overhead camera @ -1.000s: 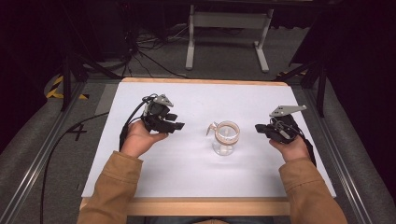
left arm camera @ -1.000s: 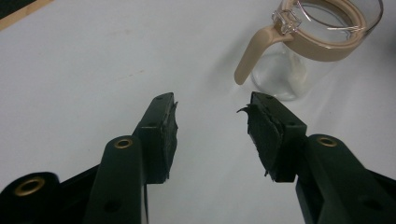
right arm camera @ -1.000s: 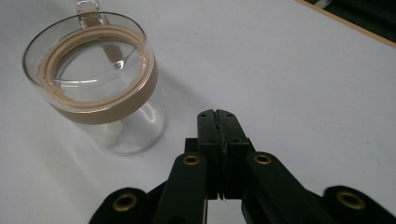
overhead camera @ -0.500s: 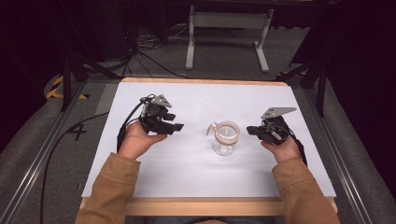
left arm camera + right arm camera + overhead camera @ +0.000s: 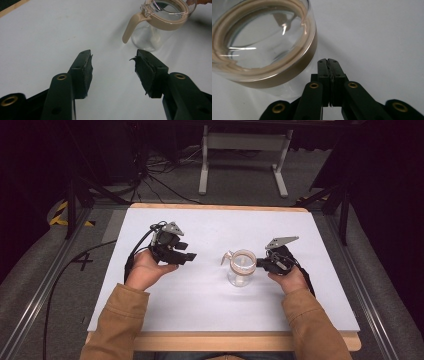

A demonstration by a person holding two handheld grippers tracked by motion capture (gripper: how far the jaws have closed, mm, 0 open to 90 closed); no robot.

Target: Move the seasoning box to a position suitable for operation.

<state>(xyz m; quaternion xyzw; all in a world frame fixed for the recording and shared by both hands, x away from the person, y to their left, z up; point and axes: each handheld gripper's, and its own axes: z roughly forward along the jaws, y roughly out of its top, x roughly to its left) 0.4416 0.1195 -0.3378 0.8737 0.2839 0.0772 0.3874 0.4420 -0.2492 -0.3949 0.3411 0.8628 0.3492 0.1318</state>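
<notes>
A clear glass jar [image 5: 241,268] with a beige collar and a beige lever clasp [image 5: 130,28] is seen standing upright near the middle of the white table [image 5: 200,310], between the two hands. Compared with a second ago, the right gripper [image 5: 261,264] has been brought down and leftward from well right of the jar until its tip lies just beside the jar's right side; whether contact has been made cannot be told. In the right gripper view its jaws are pressed flat together with nothing between them, the beige collar [image 5: 287,72] sitting close in front and to the left. The left gripper [image 5: 186,256] has been kept where it was, to the left of the jar and well apart from it, and its jaws have just been opened further, so that they now stand wide with only bare table between them; the clasp is seen beyond them, pointing toward that side. From this it is judged that the jar is about to be steadied or nudged from the right while the opened left gripper is readied for the clasp or the collar. Nothing is grasped yet, and the jar itself has not been shifted.
</notes>
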